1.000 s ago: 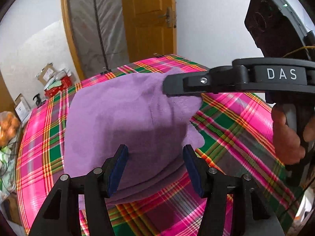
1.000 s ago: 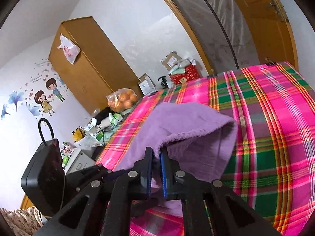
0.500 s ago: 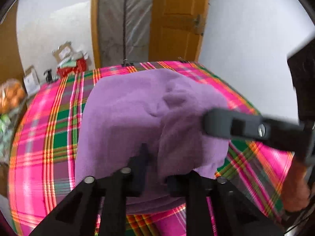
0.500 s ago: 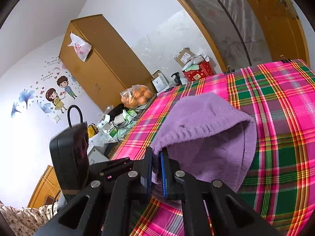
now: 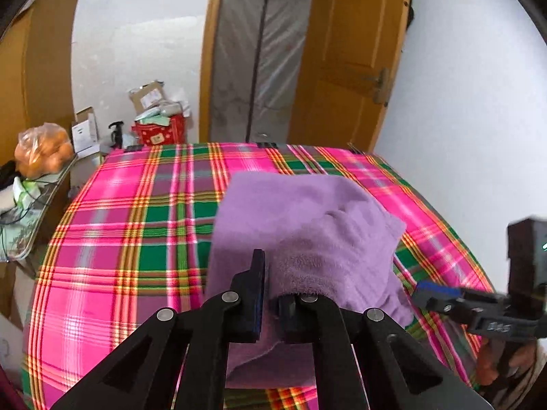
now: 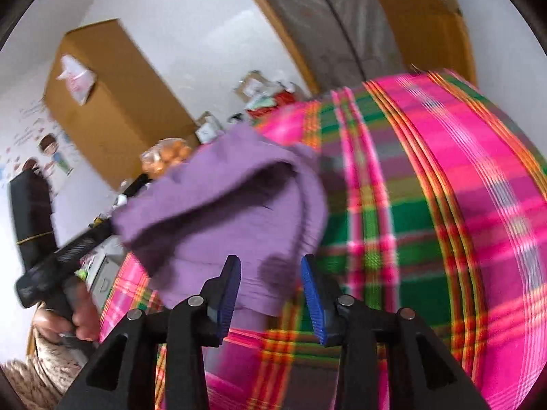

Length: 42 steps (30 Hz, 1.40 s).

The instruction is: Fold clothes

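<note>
i see a purple fleece garment [image 5: 307, 235] lying bunched on a counter covered with a pink, green and orange plaid cloth [image 5: 136, 239]. the garment sits toward the middle and near side of the cloth, with its near edge lifted off the surface.

my left gripper [image 5: 271, 294] has its fingers [image 5: 256, 294] closed tight on that near edge, with a fold of purple fleece pinched between them and draped over the right-hand finger. the rest of the garment hangs and spreads away from the grip, back onto the plaid cloth.

my right gripper [image 6: 271, 290] has its blue-padded fingers [image 6: 229, 290] spread wide apart and holds nothing. the garment shows in the gap beyond them, not touching either pad as far as i can tell. the right wrist view is blurred, so fine detail is lost. in the left wrist view the right gripper appears at the right edge, apart from the garment, with a hand [image 5: 489, 365] on its handle. in the right wrist view a hand [image 6: 75, 314] grips the left gripper's handle at lower left.

behind the counter stand a wooden door [image 5: 348, 54], a plastic-wrapped mattress [image 5: 259, 51] leaning upright in the doorway, a bag of oranges [image 5: 44, 148], a red box [image 5: 159, 133] with cardboard boxes [image 5: 148, 95] behind it, and a wooden wardrobe [image 6: 109, 102].
</note>
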Motion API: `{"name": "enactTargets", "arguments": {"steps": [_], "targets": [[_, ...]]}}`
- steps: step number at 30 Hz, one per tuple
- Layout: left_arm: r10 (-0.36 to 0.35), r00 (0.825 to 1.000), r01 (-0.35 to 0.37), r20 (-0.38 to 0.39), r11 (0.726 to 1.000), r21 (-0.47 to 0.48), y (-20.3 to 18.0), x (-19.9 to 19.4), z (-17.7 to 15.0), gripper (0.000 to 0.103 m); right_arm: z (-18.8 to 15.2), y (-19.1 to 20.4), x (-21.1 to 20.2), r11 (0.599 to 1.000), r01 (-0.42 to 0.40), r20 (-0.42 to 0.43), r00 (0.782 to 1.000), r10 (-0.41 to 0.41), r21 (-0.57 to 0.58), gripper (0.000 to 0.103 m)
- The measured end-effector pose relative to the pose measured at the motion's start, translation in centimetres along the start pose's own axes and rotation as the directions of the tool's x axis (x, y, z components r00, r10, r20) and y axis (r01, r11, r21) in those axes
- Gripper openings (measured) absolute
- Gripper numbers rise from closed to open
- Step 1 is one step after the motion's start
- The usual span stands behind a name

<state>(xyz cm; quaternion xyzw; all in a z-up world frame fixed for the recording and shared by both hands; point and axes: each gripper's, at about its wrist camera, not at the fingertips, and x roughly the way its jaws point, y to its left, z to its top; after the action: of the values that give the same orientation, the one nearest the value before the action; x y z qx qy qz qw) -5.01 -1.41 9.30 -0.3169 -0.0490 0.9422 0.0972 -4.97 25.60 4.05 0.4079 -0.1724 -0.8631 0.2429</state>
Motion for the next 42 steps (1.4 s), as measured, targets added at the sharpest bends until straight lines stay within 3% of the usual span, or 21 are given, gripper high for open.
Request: {"name": "enactTargets", "arguments": {"steps": [10,12,15,24,29,32,33,38,42], "targets": [[0.063,0.996,-0.059,0.060,0.995,-0.075,3.5,-2.0,0.6,0.006,-0.3,-0.3,2.3,0.996,-0.050,-0.050,0.997,0.054,0.075,0.041],[0.075,0.995,-0.068,0.066,0.993,-0.092,4.4,-2.3,0.4,0.006,0.0,0.0,2.2,0.995,-0.045,-0.038,0.998,0.048,0.086,0.026],[0.089,0.993,-0.081,0.073,0.990,-0.112,5.6,-3.0,0.0,0.006,0.3,0.5,1.7,0.996,-0.036,-0.012,0.999,0.037,0.076,0.012],[0.137,0.985,-0.116,0.100,0.974,-0.196,9.3,-5.2,-1.1,0.006,1.5,4.7,-0.3,0.999,-0.046,0.060,0.997,0.046,-0.013,0.007],[0.162,0.981,-0.135,0.103,0.963,-0.234,11.2,-6.5,-2.1,0.006,1.9,7.7,-0.7,0.993,-0.096,0.081,0.991,0.102,-0.068,0.007],[0.145,0.985,-0.122,0.091,0.966,-0.226,11.6,-6.9,-2.9,0.006,2.4,9.5,-0.4,0.987,-0.128,0.085,0.987,0.136,-0.095,0.006],[0.131,0.987,-0.108,0.089,0.969,-0.223,11.6,-6.9,-3.1,0.006,2.5,10.2,-0.2,0.984,-0.145,0.082,0.985,0.154,-0.102,0.000],[-0.038,0.999,0.046,0.038,0.971,-0.234,10.9,-6.5,-4.4,0.006,2.7,14.1,1.1,0.966,-0.204,0.061,0.974,0.216,-0.158,0.000],[-0.092,0.995,0.084,-0.031,0.975,-0.207,9.5,-5.2,-5.3,0.008,2.4,15.6,2.3,0.960,-0.220,0.041,0.972,0.230,-0.172,0.000]]}}
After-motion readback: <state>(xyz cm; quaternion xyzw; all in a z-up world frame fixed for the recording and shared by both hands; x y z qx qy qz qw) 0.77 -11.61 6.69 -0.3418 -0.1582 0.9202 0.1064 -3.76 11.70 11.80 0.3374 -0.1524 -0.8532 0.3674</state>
